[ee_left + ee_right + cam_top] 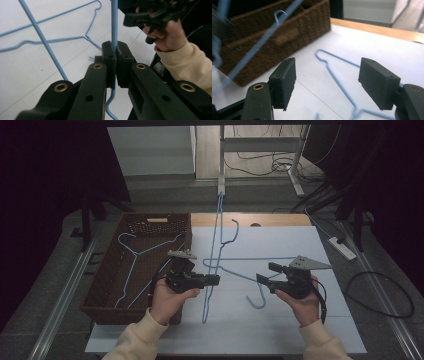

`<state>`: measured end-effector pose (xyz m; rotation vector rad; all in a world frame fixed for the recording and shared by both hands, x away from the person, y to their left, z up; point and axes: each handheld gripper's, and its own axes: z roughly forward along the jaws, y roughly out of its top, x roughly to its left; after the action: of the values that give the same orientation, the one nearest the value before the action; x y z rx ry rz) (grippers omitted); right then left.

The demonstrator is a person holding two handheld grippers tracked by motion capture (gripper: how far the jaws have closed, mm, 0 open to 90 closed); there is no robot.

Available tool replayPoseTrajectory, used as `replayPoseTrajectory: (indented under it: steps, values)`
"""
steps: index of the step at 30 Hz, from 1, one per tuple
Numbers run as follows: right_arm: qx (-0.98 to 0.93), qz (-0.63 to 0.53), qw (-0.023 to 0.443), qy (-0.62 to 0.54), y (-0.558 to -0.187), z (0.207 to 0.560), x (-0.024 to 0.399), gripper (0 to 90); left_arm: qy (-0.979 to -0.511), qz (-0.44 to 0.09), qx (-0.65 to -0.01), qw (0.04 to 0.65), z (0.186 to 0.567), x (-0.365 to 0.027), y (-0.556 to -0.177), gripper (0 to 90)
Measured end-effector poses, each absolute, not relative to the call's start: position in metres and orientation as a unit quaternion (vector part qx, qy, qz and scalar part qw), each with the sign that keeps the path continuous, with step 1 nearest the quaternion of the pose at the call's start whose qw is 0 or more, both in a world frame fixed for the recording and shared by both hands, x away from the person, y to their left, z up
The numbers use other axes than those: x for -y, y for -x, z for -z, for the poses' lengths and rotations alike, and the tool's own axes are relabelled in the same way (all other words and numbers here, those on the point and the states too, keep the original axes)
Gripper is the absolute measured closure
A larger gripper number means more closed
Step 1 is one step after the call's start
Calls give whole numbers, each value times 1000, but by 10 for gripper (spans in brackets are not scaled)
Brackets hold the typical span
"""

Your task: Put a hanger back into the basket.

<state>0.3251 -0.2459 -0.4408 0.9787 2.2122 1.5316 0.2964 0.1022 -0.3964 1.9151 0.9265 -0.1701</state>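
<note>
Currently, step in hand: moving light-blue wire clothes hangers off the table, apparently into the basket; one is lifted, one still lies flat.
Left gripper (114, 56): jaws fully closed on the wire of a thin light-blue wire hanger (212, 255), pinched near its middle; in the left gripper view the wire runs straight up through the pads and curls below them.
Held hanger: raised off the surface, long side slanting up and away from the grip point, lower end near the table's front.
Right gripper (327, 82): jaws spread wide, nothing between the pads; it hovers above the table.
Second light-blue wire hanger (337, 75): flat on the white tabletop (280, 330), its hook near the right gripper in the high view.
Brown woven wicker basket (107, 307): left of the table, already holding a further blue wire hanger (135, 252).
Next move, judged: swing the held hanger left over the basket rim without snagging the one inside, then release; the right gripper must descend and close on the flat wire, which needs a low, square approach.
</note>
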Motion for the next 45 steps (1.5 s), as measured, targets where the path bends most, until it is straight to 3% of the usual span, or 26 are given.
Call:
replayPoseTrajectory:
  steps: [18, 29, 45]
  values:
    - [-779, -486, 157, -364, -328, 462, 262, 309, -787, 73, -366, 492, 371, -144, -300, 862]
    - [-780, -483, 160, -365, -327, 463, 262, 309, -786, 45, -366, 495, 350, -183, -298, 862]
    - [-780, -478, 169, -366, -326, 464, 264, 299, -799, 38, -380, 464, 357, -246, -308, 863]
